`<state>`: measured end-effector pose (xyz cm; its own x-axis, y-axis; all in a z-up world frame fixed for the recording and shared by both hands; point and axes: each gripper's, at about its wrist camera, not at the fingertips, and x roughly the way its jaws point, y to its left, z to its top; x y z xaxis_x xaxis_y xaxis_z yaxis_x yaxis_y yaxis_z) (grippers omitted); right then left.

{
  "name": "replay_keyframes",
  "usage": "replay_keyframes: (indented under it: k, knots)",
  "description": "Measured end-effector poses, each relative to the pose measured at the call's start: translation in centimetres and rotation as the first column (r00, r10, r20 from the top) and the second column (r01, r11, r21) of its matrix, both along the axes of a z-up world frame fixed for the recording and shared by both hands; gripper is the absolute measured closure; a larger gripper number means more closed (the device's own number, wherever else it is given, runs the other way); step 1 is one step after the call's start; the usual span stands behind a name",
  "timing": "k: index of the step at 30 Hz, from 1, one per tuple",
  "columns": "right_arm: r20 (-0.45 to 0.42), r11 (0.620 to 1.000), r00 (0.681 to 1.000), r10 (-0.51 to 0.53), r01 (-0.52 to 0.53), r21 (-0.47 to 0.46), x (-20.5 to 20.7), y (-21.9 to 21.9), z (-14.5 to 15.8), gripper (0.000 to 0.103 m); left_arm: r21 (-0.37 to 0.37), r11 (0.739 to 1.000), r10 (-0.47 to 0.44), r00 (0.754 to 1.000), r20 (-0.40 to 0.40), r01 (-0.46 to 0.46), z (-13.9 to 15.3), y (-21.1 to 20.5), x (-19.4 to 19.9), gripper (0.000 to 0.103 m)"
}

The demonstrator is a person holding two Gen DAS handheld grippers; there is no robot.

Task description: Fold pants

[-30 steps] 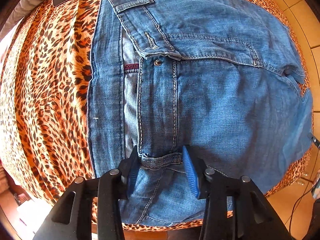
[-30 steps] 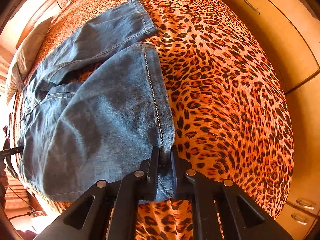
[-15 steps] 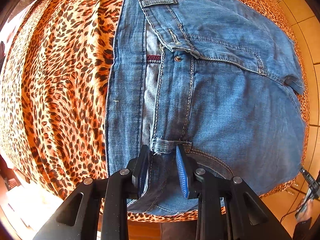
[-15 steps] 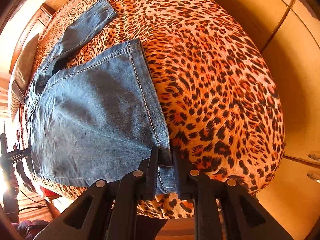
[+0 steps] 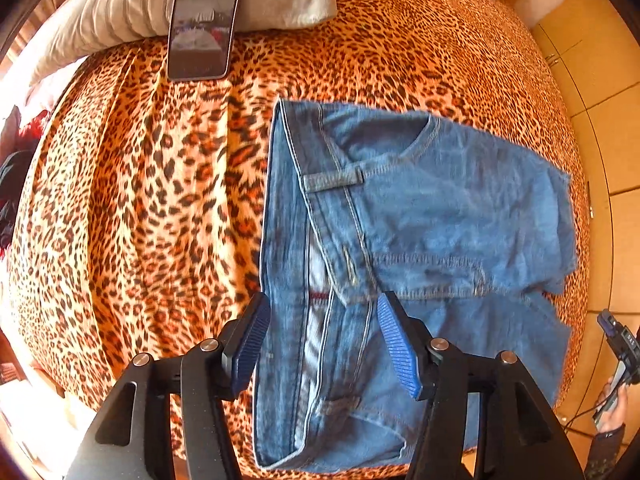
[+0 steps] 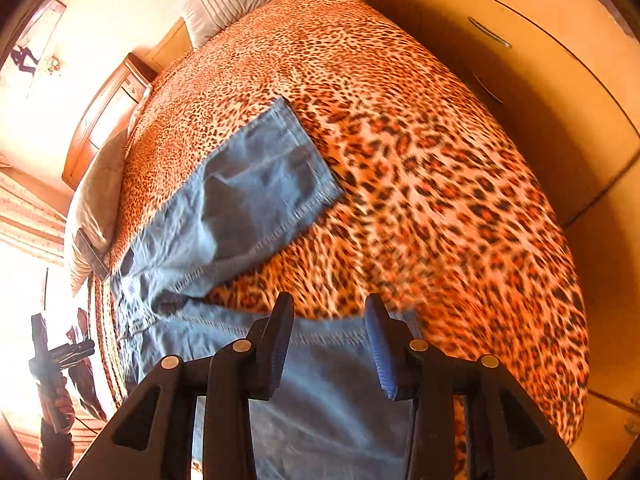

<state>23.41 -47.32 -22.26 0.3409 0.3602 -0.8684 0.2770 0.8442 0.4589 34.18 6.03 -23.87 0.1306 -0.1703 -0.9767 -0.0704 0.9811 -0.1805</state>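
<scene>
1. The jeans [image 5: 420, 240] lie on the bed [image 5: 140, 200], directly under both tongs.
2. Left tongs [image 5: 322, 344] and right tongs [image 6: 330, 344] gape apart, holding nothing.
3. Denim looks limp, fairly heavy; pinch the thick waistband ahead of the left tongs, or the hem.

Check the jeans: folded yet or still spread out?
Spread. In the right wrist view the jeans show two legs apart on the bedspread, none stacked. Both the left claw and right claw are open.
</scene>
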Motion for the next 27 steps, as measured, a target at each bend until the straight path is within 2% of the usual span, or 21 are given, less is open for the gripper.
replay_keyframes:
  k: [2,4,6,8,13,16,18,20,22,23,24,25,27]
  knots:
    - [-0.005,1.0,1.0,0.025,-0.025,-0.009,3.9,0.9,-0.6,0.064,-0.012,0.999,0.029,0.999,-0.013,-0.029,0.3,0.6,2.7,0.042]
    - [-0.006,0.999,0.999,0.039,-0.039,-0.038,7.3,1.5,-1.0,0.064,-0.028,0.998,0.06,0.998,-0.031,-0.061,-1.0,0.6,5.0,0.042]
    - [-0.008,0.998,0.999,0.038,-0.038,-0.048,10.7,1.5,-1.7,0.064,-0.041,0.995,0.085,0.995,-0.051,-0.087,0.3,2.2,7.1,0.042]
    - [-0.016,0.997,1.0,0.022,-0.023,-0.07,13.8,1.4,-2.5,0.063,-0.059,0.993,0.102,0.992,-0.072,-0.106,0.2,2.5,8.4,0.042]
    - [-0.047,0.995,0.998,0.04,-0.045,-0.091,20.4,2.5,-5.8,0.059,-0.06,0.987,0.143,0.984,-0.106,-0.15,-3.2,2.7,10.5,0.042]
    - [-0.049,0.992,0.997,0.062,-0.067,-0.104,23.3,3.5,-7.3,0.059,-0.087,0.979,0.172,0.978,-0.119,-0.183,-3.9,3.2,10.8,0.042]
    - [-0.054,0.986,0.995,0.084,-0.091,-0.142,24.7,4.1,-8.0,0.059,-0.123,0.97,0.192,0.972,-0.133,-0.209,-4.3,3.4,10.9,0.042]
    - [-0.074,0.975,0.99,0.117,-0.129,-0.183,25.8,4.7,-8.6,0.059,-0.123,0.969,0.196,0.971,-0.138,-0.213,-4.8,3.2,11.4,0.042]
    - [-0.105,0.957,0.981,0.166,-0.186,-0.224,26.6,5.4,-9.1,0.074,-0.102,0.974,0.186,0.973,-0.136,-0.2,-5.5,2.9,12.0,0.045]
    - [-0.115,0.945,0.975,0.188,-0.212,-0.248,26.9,5.8,-9.2,0.089,-0.091,0.977,0.182,0.974,-0.137,-0.195,-5.7,2.6,12.3,0.052]
    - [-0.109,0.94,0.973,0.202,-0.224,-0.257,27.1,6.0,-9.0,0.091,-0.074,0.979,0.18,0.975,-0.133,-0.191,-6.0,2.4,12.6,0.073]
    - [-0.1,0.939,0.974,0.202,-0.222,-0.261,27.4,6.0,-8.7,0.092,-0.06,0.979,0.184,0.974,-0.133,-0.193,-6.3,2.3,13.1,0.083]
    - [-0.053,0.948,0.982,0.18,-0.187,-0.257,28.2,5.6,-7.4,0.096,-0.061,0.972,0.219,0.966,-0.139,-0.229,-7.1,2.4,14.2,0.089]
